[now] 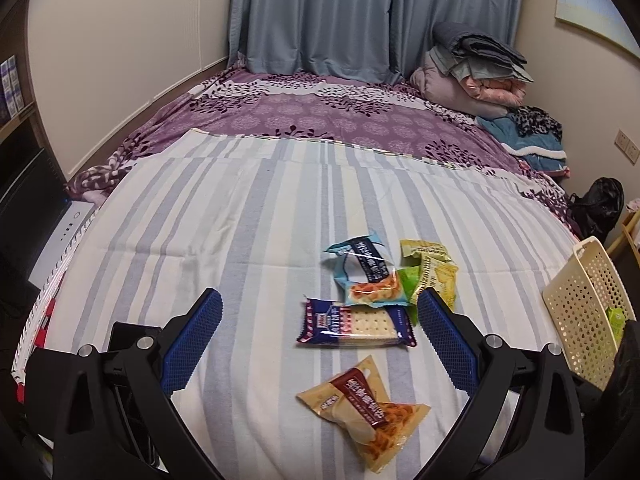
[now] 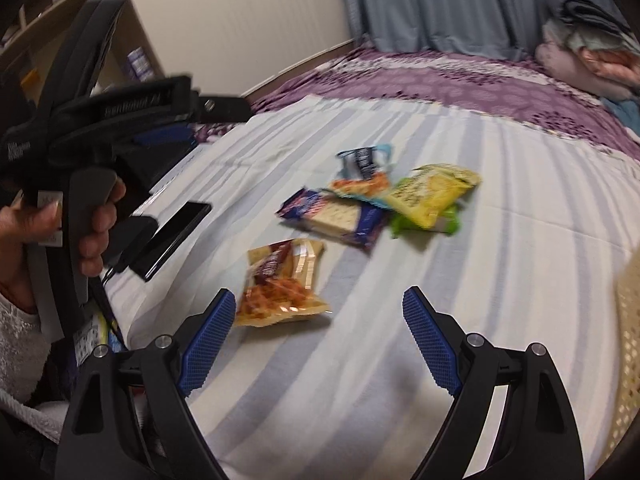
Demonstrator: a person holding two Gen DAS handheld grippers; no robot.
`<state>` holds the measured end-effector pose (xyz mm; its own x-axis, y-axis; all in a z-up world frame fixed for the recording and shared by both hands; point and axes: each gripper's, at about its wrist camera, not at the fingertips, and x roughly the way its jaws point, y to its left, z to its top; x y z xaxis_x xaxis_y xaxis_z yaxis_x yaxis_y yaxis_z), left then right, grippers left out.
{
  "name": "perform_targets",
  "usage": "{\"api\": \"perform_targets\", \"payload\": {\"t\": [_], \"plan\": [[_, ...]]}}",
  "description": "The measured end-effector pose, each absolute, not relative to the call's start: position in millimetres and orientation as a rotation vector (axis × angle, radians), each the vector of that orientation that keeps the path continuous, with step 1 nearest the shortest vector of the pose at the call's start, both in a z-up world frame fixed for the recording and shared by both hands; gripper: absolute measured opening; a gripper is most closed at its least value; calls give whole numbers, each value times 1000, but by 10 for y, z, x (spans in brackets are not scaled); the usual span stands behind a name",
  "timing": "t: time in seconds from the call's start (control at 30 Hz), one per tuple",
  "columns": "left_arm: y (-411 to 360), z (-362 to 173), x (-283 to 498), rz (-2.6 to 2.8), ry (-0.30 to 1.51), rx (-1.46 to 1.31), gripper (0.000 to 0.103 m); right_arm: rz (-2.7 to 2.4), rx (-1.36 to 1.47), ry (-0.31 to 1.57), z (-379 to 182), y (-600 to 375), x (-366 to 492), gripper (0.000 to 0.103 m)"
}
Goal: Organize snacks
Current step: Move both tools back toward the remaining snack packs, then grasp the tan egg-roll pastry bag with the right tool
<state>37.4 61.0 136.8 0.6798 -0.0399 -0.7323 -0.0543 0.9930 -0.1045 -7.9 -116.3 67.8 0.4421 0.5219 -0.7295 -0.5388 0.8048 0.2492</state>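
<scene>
Several snack packets lie on the striped sheet. A tan packet lies nearest. Behind it are a dark blue cracker packet, a light blue packet, a yellow packet and a green one under it. My left gripper is open and empty, its jaws either side of the cracker packet and above it. My right gripper is open and empty, just right of the tan packet. A cream perforated basket stands at the right.
The bed has a purple floral cover further back, with folded bedding at the far right. A curtain hangs behind. Shelves stand left of the bed. The hand-held left gripper body fills the left of the right wrist view.
</scene>
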Motion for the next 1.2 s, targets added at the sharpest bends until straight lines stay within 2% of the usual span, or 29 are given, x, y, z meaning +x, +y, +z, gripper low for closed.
{"api": "perform_targets", "payload": {"t": [0.33, 0.73, 0.97, 1.2], "plan": [[933, 1229, 369, 63, 850, -159, 99, 769, -133, 971, 358, -521, 163, 85], [1127, 1048, 413, 97, 888, -191, 99, 707, -244, 1010, 88, -269, 323, 84], [1137, 921, 470, 103, 916, -191, 99, 671, -253, 996, 85, -322, 335, 62], [1056, 774, 552, 92, 948, -177, 99, 642, -229, 996, 132, -493, 295, 57]]}}
